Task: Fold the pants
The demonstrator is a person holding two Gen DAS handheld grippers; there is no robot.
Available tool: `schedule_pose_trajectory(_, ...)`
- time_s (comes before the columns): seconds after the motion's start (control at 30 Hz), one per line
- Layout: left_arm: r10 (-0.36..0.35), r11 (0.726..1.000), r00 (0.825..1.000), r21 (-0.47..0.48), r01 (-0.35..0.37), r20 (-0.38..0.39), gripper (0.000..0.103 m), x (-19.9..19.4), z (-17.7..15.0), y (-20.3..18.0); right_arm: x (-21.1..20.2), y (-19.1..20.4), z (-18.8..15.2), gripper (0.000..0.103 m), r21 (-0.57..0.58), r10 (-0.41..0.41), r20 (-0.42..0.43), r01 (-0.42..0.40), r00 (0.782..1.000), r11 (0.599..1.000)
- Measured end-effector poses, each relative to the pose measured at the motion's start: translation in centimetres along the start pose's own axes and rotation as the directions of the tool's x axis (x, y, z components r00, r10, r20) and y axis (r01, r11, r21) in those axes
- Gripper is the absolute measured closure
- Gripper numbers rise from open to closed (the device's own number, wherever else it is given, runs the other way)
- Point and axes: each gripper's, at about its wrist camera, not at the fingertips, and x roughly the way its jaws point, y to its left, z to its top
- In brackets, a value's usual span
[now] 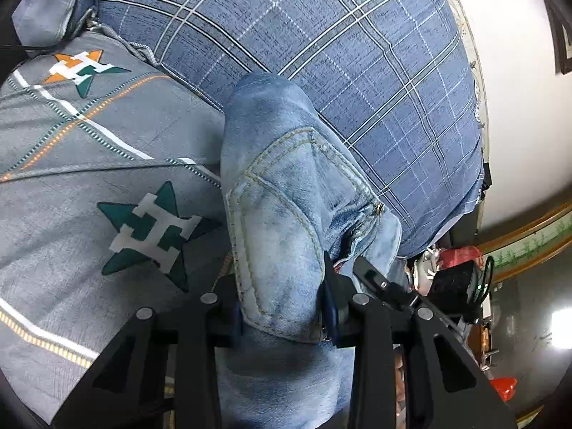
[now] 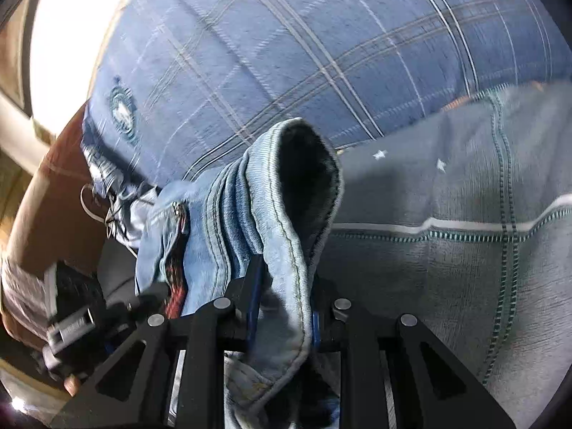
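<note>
We are clamping the light-blue denim pants [image 1: 282, 228] in both tools: our left gripper [image 1: 282, 316] is pinching a stitched pocket panel, our right gripper [image 2: 282, 316] a hem edge. The pants are hanging bunched above the blue plaid bedsheet [image 1: 321, 43] and the grey star-print quilt [image 1: 89, 164].

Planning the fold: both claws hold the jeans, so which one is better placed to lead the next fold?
Probably the left claw: it clamps the jeans near a back pocket, a broad, flat hold. The right claw pinches a bunched edge, and its view is blurred.
</note>
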Motion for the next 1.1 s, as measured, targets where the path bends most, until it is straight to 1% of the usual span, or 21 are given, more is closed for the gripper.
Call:
schedule_pose_trajectory(0.07, 0.011, 1.000, 1.000, 0.003, -0.011, -0.005, 0.065, 0.5, 0.1, 0.2, 0.2, -0.2, 0.1, 0.081, 0.000, -0.012, 0.005, 0.012, 1.000, 1.000)
schedule_pose_trajectory(0.1, 0.029, 0.999, 0.999, -0.021, -0.030, -0.021, 0.064, 1.1, 0.2, 0.8, 0.6, -0.5, 0.0, 0.079, 0.017, -0.020, 0.003, 0.020, 1.000, 1.000)
schedule_pose_trajectory(0.17, 0.076, 0.994, 0.996, -0.074, -0.080, -0.056, 0.056, 2.0, 0.3, 1.8, 2.4, -1.9, -0.5, 0.070, 0.066, -0.037, -0.035, 0.039, 0.999, 0.997)
schedule_pose_trajectory(0.2, 0.110, 0.989, 0.992, -0.091, -0.115, -0.063, 0.053, 2.4, 0.2, 2.4, 3.5, -2.5, -0.9, 0.066, 0.086, -0.070, -0.059, 0.075, 0.996, 0.993)
schedule_pose_trajectory(0.23, 0.139, 0.986, 0.988, -0.089, -0.144, -0.060, 0.046, 2.6, 0.1, 2.8, 4.0, -2.9, -1.1, 0.054, 0.098, -0.084, -0.067, 0.090, 0.994, 0.991)
schedule_pose_trajectory(0.27, 0.155, 0.984, 0.986, -0.083, -0.160, -0.053, 0.044, 2.4, 0.1, 2.9, 3.9, -3.1, -1.4, 0.050, 0.124, -0.070, -0.065, 0.078, 0.995, 0.989)
schedule_pose_trajectory(0.33, 0.161, 0.985, 0.987, -0.064, -0.162, -0.022, 0.044, 1.3, 0.0, 2.3, 2.9, -2.5, -1.4, 0.048, 0.142, -0.037, -0.052, 0.044, 0.998, 0.989)
schedule_pose_trajectory(0.4, 0.189, 0.982, 0.981, -0.015, -0.189, 0.037, 0.040, -0.4, -0.2, 1.2, 0.5, -1.2, -1.4, 0.042, 0.097, -0.045, 0.009, 0.044, 0.999, 0.994)
schedule_pose_trajectory(0.47, 0.203, 0.976, 0.971, 0.052, -0.210, 0.127, 0.030, -2.7, -0.8, -0.3, -1.9, 0.0, -1.8, 0.029, 0.061, -0.068, 0.077, 0.063, 0.995, 0.996)
schedule_pose_trajectory(0.53, 0.230, 0.957, 0.948, 0.128, -0.262, 0.219, 0.022, -4.7, -2.1, -1.5, -4.0, 0.9, -2.4, 0.026, 0.032, -0.054, 0.136, 0.050, 0.989, 0.998)
schedule_pose_trajectory(0.6, 0.257, 0.925, 0.921, 0.202, -0.322, 0.294, 0.018, -5.9, -3.4, -2.6, -5.6, 1.7, -3.2, 0.026, 0.002, -0.034, 0.170, 0.034, 0.985, 0.999)
schedule_pose_trajectory(0.7, 0.309, 0.874, 0.878, 0.255, -0.413, 0.365, 0.017, -7.0, -5.6, -3.5, -7.7, 1.9, -4.7, 0.025, -0.032, -0.045, 0.212, 0.053, 0.976, 0.998)
schedule_pose_trajectory(0.77, 0.328, 0.857, 0.863, 0.264, -0.443, 0.386, 0.015, -7.7, -6.9, -3.4, -8.5, 2.3, -6.0, 0.025, -0.049, -0.073, 0.235, 0.086, 0.969, 0.995)
schedule_pose_trajectory(0.8, 0.339, 0.844, 0.850, 0.271, -0.464, 0.403, 0.015, -8.0, -7.9, -3.5, -9.3, 2.0, -6.8, 0.025, -0.062, -0.092, 0.247, 0.111, 0.965, 0.992)
schedule_pose_trajectory(0.87, 0.357, 0.808, 0.821, 0.293, -0.511, 0.447, 0.012, -8.6, -9.8, -4.4, -10.1, 3.1, -8.4, 0.025, -0.100, -0.115, 0.266, 0.146, 0.957, 0.984)
schedule_pose_trajectory(0.9, 0.378, 0.772, 0.786, 0.303, -0.559, 0.489, 0.010, -8.9, -11.2, -4.7, -10.6, 3.7, -9.6, 0.025, -0.132, -0.127, 0.282, 0.169, 0.951, 0.977)
schedule_pose_trajectory(0.97, 0.393, 0.733, 0.740, 0.299, -0.611, 0.546, 0.003, -9.3, -12.8, -5.0, -11.6, 4.9, -12.0, 0.022, -0.187, -0.154, 0.323, 0.223, 0.934, 0.957)
schedule_pose_trajectory(1.0, 0.393, 0.718, 0.715, 0.293, -0.631, 0.577, 0.002, -9.8, -13.9, -4.9, -12.2, 5.5, -13.5, 0.021, -0.214, -0.167, 0.349, 0.252, 0.922, 0.944)
schedule_pose_trajectory(1.03, 0.394, 0.708, 0.701, 0.289, -0.644, 0.595, 0.002, -10.0, -14.7, -5.1, -12.5, 5.9, -14.8, 0.021, -0.233, -0.172, 0.366, 0.269, 0.915, 0.934)
schedule_pose_trajectory(1.07, 0.392, 0.700, 0.693, 0.292, -0.652, 0.605, 0.002, -10.1, -15.4, -5.0, -12.8, 6.4, -16.1, 0.021, -0.253, -0.177, 0.378, 0.286, 0.909, 0.924)
schedule_pose_trajectory(1.1, 0.394, 0.689, 0.689, 0.301, -0.660, 0.608, 0.002, -10.4, -16.1, -5.0, -13.2, 6.7, -17.3, 0.021, -0.267, -0.181, 0.392, 0.300, 0.902, 0.916)
